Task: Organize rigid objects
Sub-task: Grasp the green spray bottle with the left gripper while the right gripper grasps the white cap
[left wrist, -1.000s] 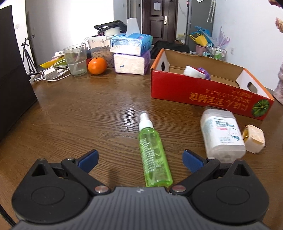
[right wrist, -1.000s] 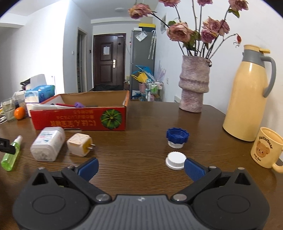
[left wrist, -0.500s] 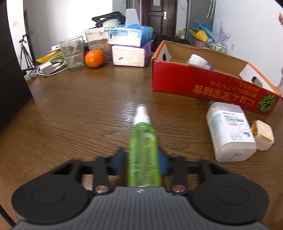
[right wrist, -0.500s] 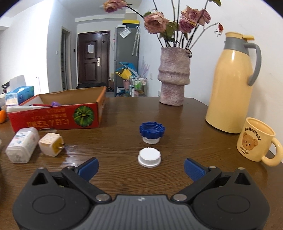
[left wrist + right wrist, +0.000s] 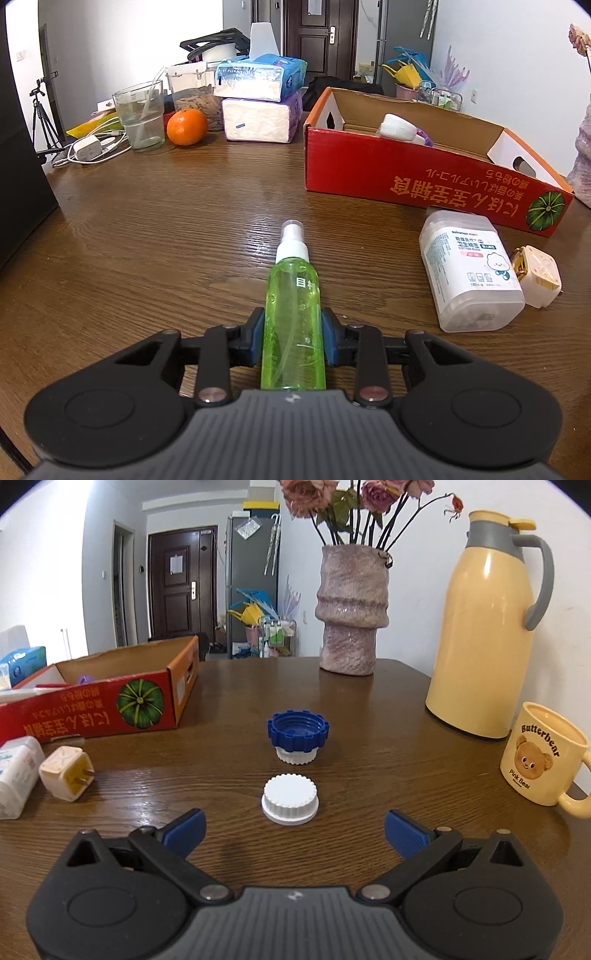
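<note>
My left gripper (image 5: 293,341) is shut on a green spray bottle (image 5: 293,306), whose white nozzle points away from me. To its right lie a white cotton-bud box (image 5: 469,271) and a cream plug adapter (image 5: 539,275), in front of the red cardboard box (image 5: 424,181). My right gripper (image 5: 293,829) stands open, just short of a white screw cap (image 5: 290,797) on the wooden table. A blue cap (image 5: 298,731) sits on a second white cap just beyond. The red box (image 5: 92,710), the adapter (image 5: 66,773) and the cotton-bud box (image 5: 14,775) lie at the left of the right wrist view.
Far left of the table hold a glass (image 5: 140,114), an orange (image 5: 186,126), tissue packs (image 5: 260,96) and charger cables (image 5: 92,147). A vase with roses (image 5: 351,609), a cream thermos jug (image 5: 484,627) and a bear mug (image 5: 543,755) stand right.
My left gripper has shut on the green spray bottle, which now lies straight along the fingers. My right gripper has moved closer to the white cap, staying open.
</note>
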{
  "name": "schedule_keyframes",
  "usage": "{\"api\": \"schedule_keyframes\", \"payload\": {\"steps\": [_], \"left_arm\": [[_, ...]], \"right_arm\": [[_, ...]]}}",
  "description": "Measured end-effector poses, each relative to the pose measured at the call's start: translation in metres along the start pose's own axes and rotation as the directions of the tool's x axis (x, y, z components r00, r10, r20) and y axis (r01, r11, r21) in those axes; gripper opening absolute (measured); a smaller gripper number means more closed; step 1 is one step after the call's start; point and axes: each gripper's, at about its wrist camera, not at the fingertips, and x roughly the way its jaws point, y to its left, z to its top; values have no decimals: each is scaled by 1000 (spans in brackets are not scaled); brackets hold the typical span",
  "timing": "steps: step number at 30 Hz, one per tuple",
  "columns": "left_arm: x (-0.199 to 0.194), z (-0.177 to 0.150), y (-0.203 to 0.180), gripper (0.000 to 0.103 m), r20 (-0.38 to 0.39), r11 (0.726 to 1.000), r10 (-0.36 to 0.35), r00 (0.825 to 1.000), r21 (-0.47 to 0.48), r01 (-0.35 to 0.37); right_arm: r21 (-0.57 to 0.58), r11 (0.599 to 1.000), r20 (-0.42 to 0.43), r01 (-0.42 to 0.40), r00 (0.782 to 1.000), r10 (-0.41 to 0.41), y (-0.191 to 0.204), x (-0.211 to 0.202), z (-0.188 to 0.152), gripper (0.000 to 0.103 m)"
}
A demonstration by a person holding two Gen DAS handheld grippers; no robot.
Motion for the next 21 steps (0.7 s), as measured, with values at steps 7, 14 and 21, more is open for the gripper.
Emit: {"api": "schedule_keyframes", "payload": {"steps": [7,14,21], "left_arm": [[-12,-1,-2,32,39,1000,-23,999,6,22],[-23,-1,-7,32,80,999,-41,996,22,40],[-35,-5,-17,32,126,997,-60,990,54,54]], "right_arm": [[23,1000,-36,0,999,1,-5,19,9,103],[53,998,-74,-21,997,25,-10,34,14,87],[35,999,-73,-23,997,25,-7,35,14,69]]}}
